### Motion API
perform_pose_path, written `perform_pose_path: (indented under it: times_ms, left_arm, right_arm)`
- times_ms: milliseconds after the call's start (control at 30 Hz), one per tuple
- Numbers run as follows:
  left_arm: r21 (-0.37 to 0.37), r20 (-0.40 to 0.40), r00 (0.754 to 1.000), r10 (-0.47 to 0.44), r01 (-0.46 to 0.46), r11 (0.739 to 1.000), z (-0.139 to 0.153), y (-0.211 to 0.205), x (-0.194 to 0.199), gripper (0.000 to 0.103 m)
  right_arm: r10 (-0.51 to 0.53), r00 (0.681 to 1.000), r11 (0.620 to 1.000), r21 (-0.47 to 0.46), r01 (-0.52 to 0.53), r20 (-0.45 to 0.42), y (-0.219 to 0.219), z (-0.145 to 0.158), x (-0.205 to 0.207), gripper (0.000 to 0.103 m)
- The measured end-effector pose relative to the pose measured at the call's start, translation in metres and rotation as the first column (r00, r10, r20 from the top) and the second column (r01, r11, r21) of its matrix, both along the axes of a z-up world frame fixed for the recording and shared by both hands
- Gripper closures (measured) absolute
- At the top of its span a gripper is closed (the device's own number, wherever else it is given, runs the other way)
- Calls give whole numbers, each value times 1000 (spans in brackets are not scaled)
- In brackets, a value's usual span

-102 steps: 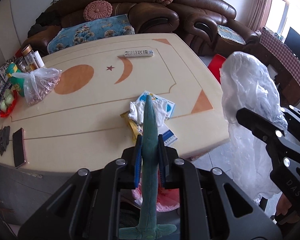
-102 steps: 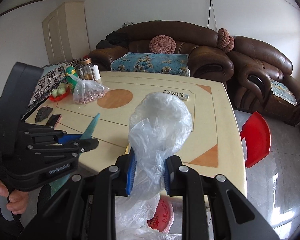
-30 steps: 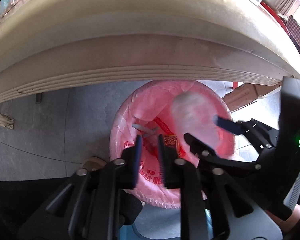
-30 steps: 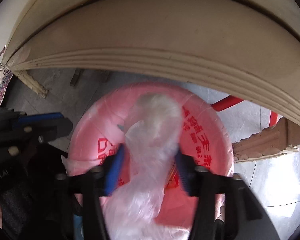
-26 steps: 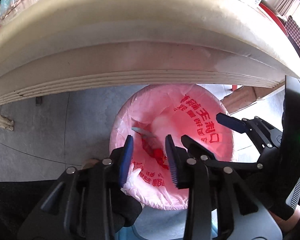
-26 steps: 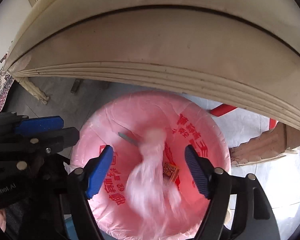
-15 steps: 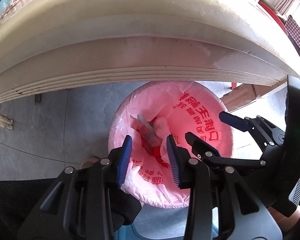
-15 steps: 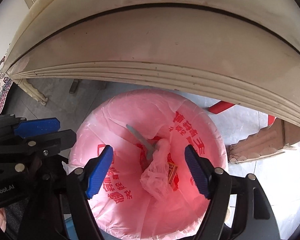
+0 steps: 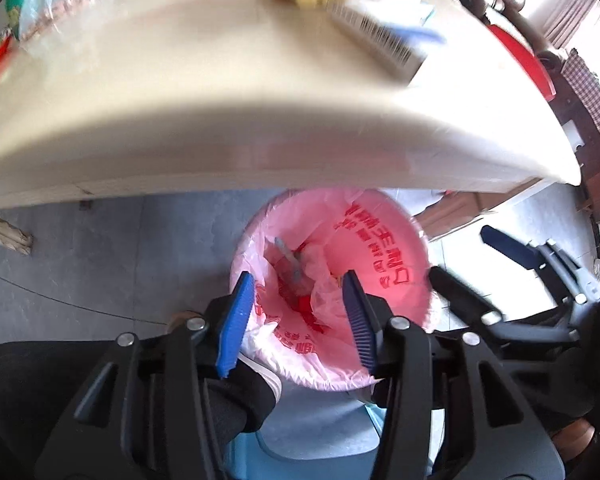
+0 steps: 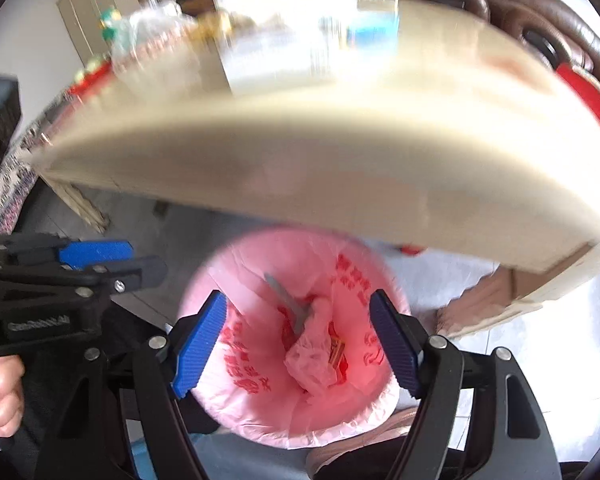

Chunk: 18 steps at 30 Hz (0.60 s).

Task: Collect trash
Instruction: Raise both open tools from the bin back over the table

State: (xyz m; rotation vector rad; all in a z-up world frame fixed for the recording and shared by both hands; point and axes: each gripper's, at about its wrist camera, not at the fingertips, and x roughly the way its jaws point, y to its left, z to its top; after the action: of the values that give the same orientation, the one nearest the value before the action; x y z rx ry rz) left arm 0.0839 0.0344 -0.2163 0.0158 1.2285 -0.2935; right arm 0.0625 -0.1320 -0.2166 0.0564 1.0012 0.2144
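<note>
One pink-lined bin (image 9: 388, 264) below the table edge (image 9: 260, 152); two grippers, left gripper (image 9: 298, 316) and right gripper (image 10: 298, 340), both spread, empty. Clear bag (image 10: 316, 356) and grey strip (image 10: 288, 304) now lie inside.

L gripper (image 9: 298, 312) agape, R gripper (image 10: 298, 340) agape

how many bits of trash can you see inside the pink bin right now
3 at least: a grey-green strip leaning against the liner, a crumpled clear bag beside it, and a red-gold wrapper under the bag. More may be hidden.
</note>
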Motion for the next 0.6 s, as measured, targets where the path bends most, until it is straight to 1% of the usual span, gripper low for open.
perform_pose_path:
  times_ms: [67,100,133,200,233,267,300,333,400,500,600]
  left_arm:
    - [34,25,1000,-4,3,999,23,4,-3,57]
    - [38,35,999,1,-2,999,35,6,-3,57]
    - [38,41,999,6,-8,999,49,9,-3,57]
    - [30,48,999,19,-20,999,81,15,0,56]
    - [22,53,998,25,-27,999,92,16,2,56]
    - [10,75,997,34,-35,999,112,19,2,55]
    - [4,100,994,36,-36,999,126,19,2,52]
    - [5,128,991,36,-37,999,139,18,0,50]
    - [36,202,979,33,-41,999,170,15,-5,49]
    - [35,273,962,27,-38,999,198,6,-11,48]
    - [43,299,954,7,-21,999,213,-5,-15,48]
  right_arm:
    - [3,998,1000,-3,-2,56,-3,37,-6,31]
    - [3,998,1000,1,-3,68,-4,48,-7,31]
    - [6,996,1000,16,-8,88,-6,64,-10,30]
    - [9,990,999,46,-15,140,-11,104,-13,26]
    - [9,987,999,50,-17,158,-12,118,-14,25]
    - [15,984,998,57,-25,175,-13,133,-14,24]
    - [24,979,997,68,-39,203,-14,152,-15,24]
    - [29,975,997,69,-45,221,-15,164,-16,24]
    - [38,965,997,58,-55,258,-14,192,-18,24]
    - [44,957,997,46,-59,288,-13,216,-18,24]
    - [62,954,997,29,-74,294,-12,232,-16,24]
